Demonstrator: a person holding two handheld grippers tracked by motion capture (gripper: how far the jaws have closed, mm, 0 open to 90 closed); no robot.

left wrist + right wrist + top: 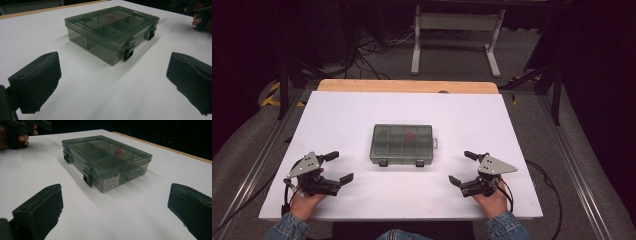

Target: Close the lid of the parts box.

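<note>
A smoky grey-green box (pixel 402 144) holds a red piece (pixel 410 135) on a white table (pixel 337 115).

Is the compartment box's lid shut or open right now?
Shut: the lid lies flat on the compartment box, and both black latches sit down over its front wall.

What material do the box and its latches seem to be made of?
The box looks like smooth, smoke-tinted transparent plastic: its dividers and a small red item show through the lid. The latches look like opaque black plastic, probably matte.
</note>
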